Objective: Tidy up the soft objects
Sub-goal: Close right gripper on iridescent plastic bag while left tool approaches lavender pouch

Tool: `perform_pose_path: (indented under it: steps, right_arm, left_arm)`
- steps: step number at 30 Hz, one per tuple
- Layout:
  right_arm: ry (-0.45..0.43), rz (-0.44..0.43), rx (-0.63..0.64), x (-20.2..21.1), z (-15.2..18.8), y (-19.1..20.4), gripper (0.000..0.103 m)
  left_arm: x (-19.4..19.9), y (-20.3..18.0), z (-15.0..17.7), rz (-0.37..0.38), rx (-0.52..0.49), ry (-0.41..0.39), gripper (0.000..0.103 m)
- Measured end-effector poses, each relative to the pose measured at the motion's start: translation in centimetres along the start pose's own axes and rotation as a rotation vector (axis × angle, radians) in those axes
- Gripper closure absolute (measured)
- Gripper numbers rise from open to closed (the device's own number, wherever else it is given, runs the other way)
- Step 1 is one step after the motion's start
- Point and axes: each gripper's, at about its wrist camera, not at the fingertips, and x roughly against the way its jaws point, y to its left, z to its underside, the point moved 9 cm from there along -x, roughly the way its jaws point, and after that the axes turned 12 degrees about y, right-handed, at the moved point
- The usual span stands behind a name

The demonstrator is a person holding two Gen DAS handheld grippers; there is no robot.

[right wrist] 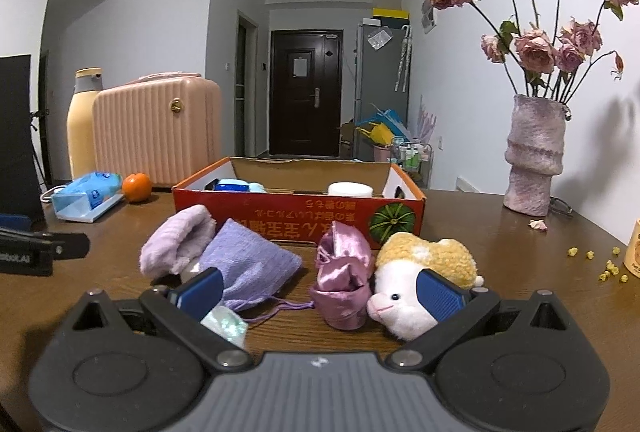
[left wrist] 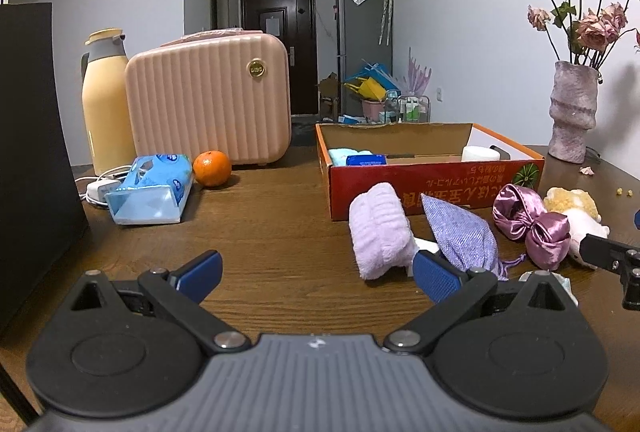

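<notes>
A rolled lilac towel (left wrist: 380, 228) (right wrist: 176, 244), a purple knit drawstring pouch (left wrist: 464, 236) (right wrist: 248, 264), a shiny pink satin pouch (left wrist: 528, 224) (right wrist: 344, 280) and a white-and-yellow plush toy (left wrist: 576, 212) (right wrist: 416, 280) lie on the wooden table in front of a red cardboard box (left wrist: 432, 184) (right wrist: 288, 208). The box holds a light blue cloth (left wrist: 340, 156), a blue pack and a white roll (right wrist: 350, 189). My left gripper (left wrist: 316, 272) is open and empty, left of the towel. My right gripper (right wrist: 320, 288) is open, its fingers flanking the satin pouch and plush.
A pink ribbed case (left wrist: 208, 104), a yellow thermos (left wrist: 106, 104), an orange (left wrist: 212, 168), a blue tissue pack (left wrist: 148, 188) and a charger sit at the left. A black panel (left wrist: 32, 152) stands far left. A vase of dried roses (right wrist: 534, 156) stands right, with crumbs nearby.
</notes>
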Motion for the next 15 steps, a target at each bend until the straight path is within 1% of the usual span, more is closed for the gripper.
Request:
perform_pose_path:
  steps: [7,10,15]
  right_arm:
    - [0.016,-0.065,0.031,-0.4,0.2,2.5,0.000]
    - [0.043,-0.090,0.059,-1.0,0.7,3.9,0.000]
    - [0.119,-0.114,0.107,-2.5,1.8,5.6,0.000]
  left_arm:
    - [-0.3,0.3,0.4,0.009,0.007,0.026,0.000]
    - [-0.4,0.6,0.7,0.009,0.006,0.033,0.000]
    - [-0.5,1.3,1.2,0.006,0.004,0.050,0.000]
